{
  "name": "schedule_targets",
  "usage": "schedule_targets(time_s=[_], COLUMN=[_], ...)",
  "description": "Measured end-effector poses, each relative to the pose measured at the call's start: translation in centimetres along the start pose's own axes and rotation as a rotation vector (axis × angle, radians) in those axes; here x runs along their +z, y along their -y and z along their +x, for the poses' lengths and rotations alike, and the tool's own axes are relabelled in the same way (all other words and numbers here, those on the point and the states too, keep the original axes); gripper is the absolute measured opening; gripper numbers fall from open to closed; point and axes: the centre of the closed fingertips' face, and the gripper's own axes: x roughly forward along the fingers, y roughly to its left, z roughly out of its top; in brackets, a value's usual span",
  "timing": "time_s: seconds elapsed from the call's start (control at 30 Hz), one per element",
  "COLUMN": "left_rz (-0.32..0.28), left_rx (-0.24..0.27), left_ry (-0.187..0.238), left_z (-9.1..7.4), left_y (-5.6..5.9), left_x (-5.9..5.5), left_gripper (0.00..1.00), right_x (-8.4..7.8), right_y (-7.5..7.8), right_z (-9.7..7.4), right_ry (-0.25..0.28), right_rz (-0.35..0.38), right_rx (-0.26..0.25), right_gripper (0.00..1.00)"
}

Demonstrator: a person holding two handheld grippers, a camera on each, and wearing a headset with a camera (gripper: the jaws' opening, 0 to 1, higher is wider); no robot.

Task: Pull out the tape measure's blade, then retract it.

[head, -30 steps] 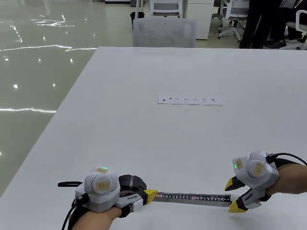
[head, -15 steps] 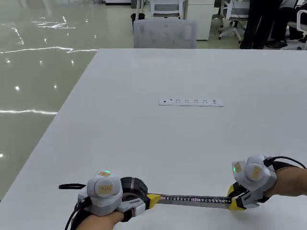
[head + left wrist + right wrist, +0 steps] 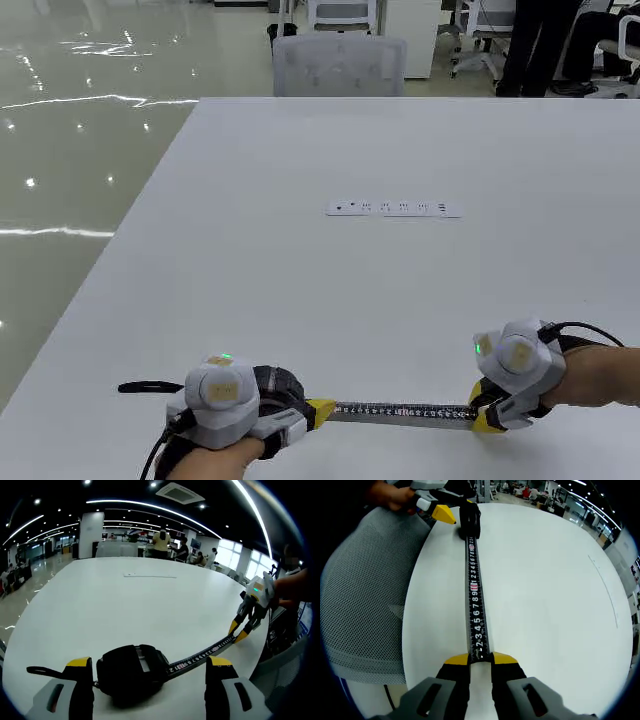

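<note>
1. The right gripper (image 3: 480, 657) is clamped shut, its yellow tips pinching the end of the blade (image 3: 474, 595) from both sides.
2. The left gripper (image 3: 150, 664) stands spread wide. The black tape measure case (image 3: 132, 672) sits between its jaws on the white table (image 3: 400, 290). A gap shows between the case and the right-hand jaw, and the blade passes in front of that jaw.
3. The blade lies flat on the table near its front edge, drawn out straight from the case to the right gripper.
4. The case's black wrist strap (image 3: 145, 387) trails off to the left.
5. A second ago the right gripper's jaws stood apart around the blade's end; they have since closed on it. The drawn-out length looks much the same.
6. A white power strip (image 3: 394, 209) lies well apart, mid-table.
</note>
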Motion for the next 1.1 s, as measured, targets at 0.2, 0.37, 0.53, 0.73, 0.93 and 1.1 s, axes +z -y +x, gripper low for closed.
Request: schedule_targets(time_s=[0.2,0.37,0.53,0.73,0.93,1.1], left_rz=[-0.071,-0.166,-0.149,-0.117,-0.161,-0.148], left_rx=[0.039,0.084,0.094,0.11,0.132,0.161], left_ry=[-0.012,0.003,-0.027,-0.064,-0.063,-0.072], left_z=[0.3,0.6,0.6,0.8,1.0,1.4], left_y=[-0.8,-1.6,-1.8,-1.7,-2.0,-2.1], left_x=[-0.4,-0.5,-1.2,-1.9,-1.8,-2.0], left_gripper=[0.83,0.77,0.68,0.68,0.65,0.7], right_x=[-0.1,-0.1,0.0,-0.1,-0.1,-0.2], right_y=[0.0,0.0,0.1,0.0,0.1,0.2], right_z=[0.1,0.0,0.2,0.1,0.1,0.2], right_ry=[-0.005,-0.007,-0.03,-0.04,-0.039,-0.042], right_rz=[0.039,0.061,0.065,0.077,0.086,0.09], right_rx=[0.001,0.004,0.004,0.001,-0.004,-0.004], right_gripper=[0.14,0.13,0.13,0.13,0.13,0.13])
